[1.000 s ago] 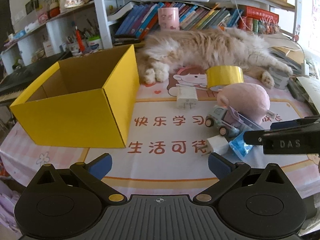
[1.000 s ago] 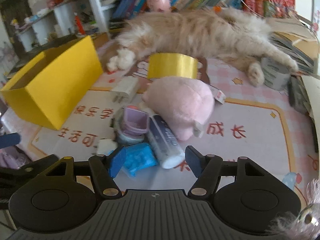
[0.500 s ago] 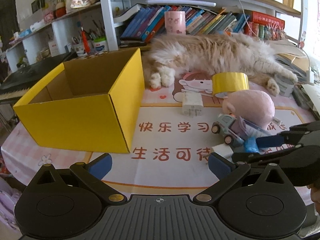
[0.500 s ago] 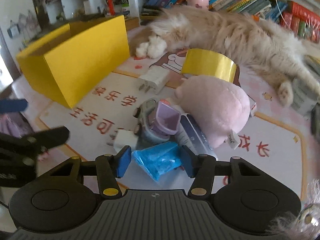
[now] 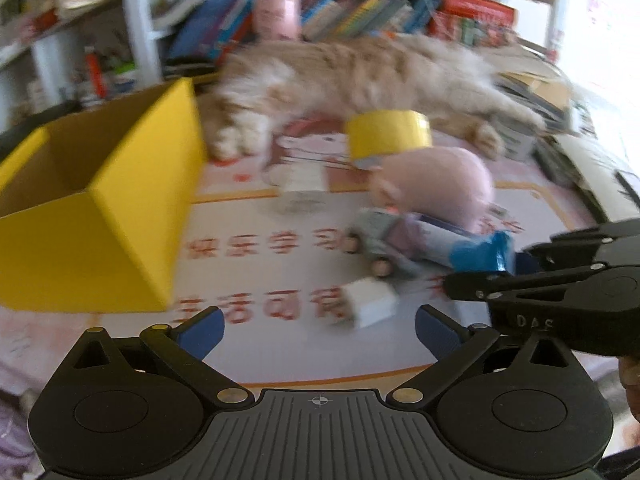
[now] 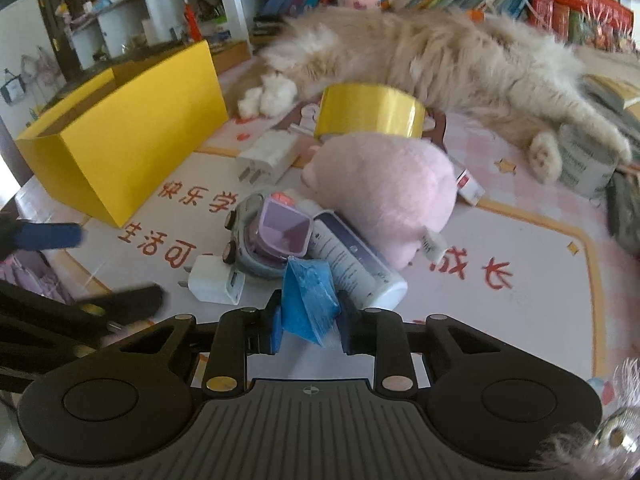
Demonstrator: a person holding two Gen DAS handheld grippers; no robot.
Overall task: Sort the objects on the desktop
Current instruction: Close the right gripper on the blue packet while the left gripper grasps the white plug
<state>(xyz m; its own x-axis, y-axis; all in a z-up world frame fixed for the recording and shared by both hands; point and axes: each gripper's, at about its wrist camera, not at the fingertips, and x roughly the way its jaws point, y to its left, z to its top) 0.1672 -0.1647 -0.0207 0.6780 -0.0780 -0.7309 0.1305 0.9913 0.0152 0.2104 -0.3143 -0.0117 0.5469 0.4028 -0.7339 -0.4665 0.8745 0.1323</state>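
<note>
Left wrist view, blurred: the left hand-held gripper (image 5: pixel 318 326) hangs wide and empty above the tabletop (image 5: pixel 280 344) — a white charger (image 5: pixel 370 306) just ahead, the yellow box (image 5: pixel 100 216) ahead to its left.

Right wrist view: the right hand-held gripper (image 6: pixel 308 320) pinches a blue packet (image 6: pixel 310 300) between narrowed fingers; toy car (image 6: pixel 260 240), white tube (image 6: pixel 354 264) and pink plush (image 6: pixel 388 196) crowd just beyond.

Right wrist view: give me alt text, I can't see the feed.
The right gripper is shut on a blue plastic packet, beside a white tube, toy car and pink plush. A yellow box stands open to the left; a cat lies behind.
</note>
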